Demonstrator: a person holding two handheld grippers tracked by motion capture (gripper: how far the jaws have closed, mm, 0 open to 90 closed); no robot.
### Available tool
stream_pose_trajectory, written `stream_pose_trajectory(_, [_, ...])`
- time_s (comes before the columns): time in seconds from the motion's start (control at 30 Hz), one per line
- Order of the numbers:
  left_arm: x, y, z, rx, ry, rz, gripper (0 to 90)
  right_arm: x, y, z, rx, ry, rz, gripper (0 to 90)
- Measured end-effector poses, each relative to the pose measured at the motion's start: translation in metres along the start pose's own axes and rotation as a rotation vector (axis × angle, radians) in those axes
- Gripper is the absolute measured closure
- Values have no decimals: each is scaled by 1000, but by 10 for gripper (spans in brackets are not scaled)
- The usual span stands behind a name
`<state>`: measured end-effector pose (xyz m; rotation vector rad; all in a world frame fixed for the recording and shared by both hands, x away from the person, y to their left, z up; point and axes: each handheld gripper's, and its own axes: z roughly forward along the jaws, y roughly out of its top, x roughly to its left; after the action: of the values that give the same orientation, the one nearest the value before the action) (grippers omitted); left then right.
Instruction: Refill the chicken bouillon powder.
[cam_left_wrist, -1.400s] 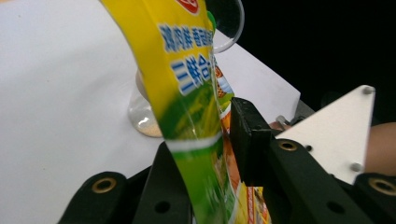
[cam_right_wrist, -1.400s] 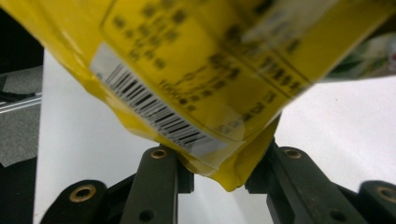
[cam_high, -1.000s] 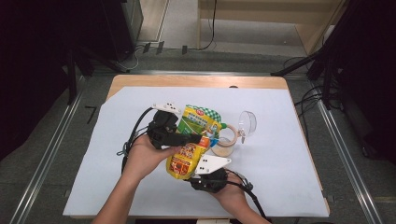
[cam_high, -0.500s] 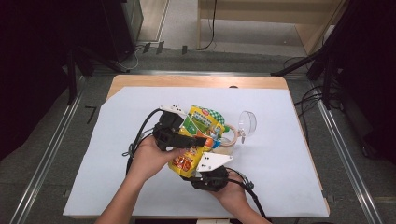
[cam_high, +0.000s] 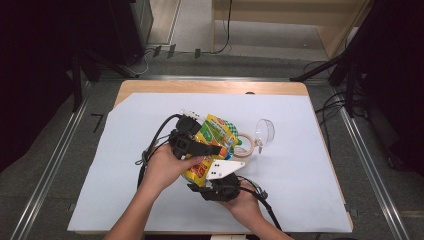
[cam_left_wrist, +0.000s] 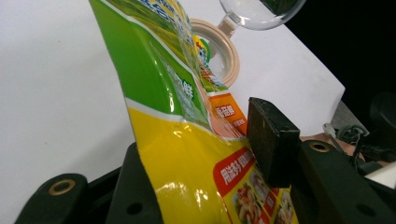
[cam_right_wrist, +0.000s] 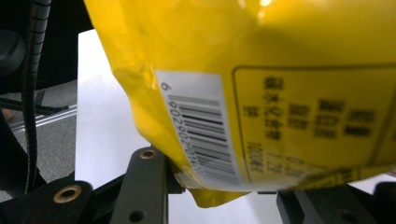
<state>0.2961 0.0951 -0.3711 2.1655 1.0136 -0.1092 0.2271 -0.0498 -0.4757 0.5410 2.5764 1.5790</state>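
On table: 1 snack bag (cam_high: 216, 145), 2 hand-held grippers clamping it; 1 tape roll (cam_high: 243, 145), 1 glass (cam_high: 264, 132).

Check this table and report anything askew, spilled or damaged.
Nothing looks spilled or torn. The one oddity is the clear glass, which lies on its side on the white sheet, beside the tape roll. The yellow-green pouch is up off the table, between both grippers, apparently intact.

A: Any room around the snack bag (cam_high: 212, 145)?
B: Tape roll (cam_high: 243, 145) and glass bowl (cam_high: 264, 132) crowd just right of it. Left and far side of the bag, bare white sheet (cam_high: 125, 145).
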Motion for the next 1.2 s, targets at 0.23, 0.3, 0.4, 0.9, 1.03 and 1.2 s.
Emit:
stream_pose_trajectory(0.23, [3,18,3,25,-26,-26,647,-4,9,-6,5,9,1,637])
stream_pose_trajectory(0.3, [4,21,6,32,-28,-40,661,-5,10,-7,14,12,-3,629])
stream_pose_trajectory(0.4, [4,26,7,33,-43,-32,695,-5,13,-8,17,9,-11,618])
stream_pose_trajectory(0.9, [6,34,2,-30,-8,-49,763,-2,28,-1,35,-50,-80,587])
stream_pose_trajectory(1.03, [7,36,2,-38,-25,-47,737,-3,29,-1,29,-53,-53,604])
stream_pose_trajectory(1.2, [9,38,7,-38,-23,-63,724,-5,28,-1,28,-66,-13,612])
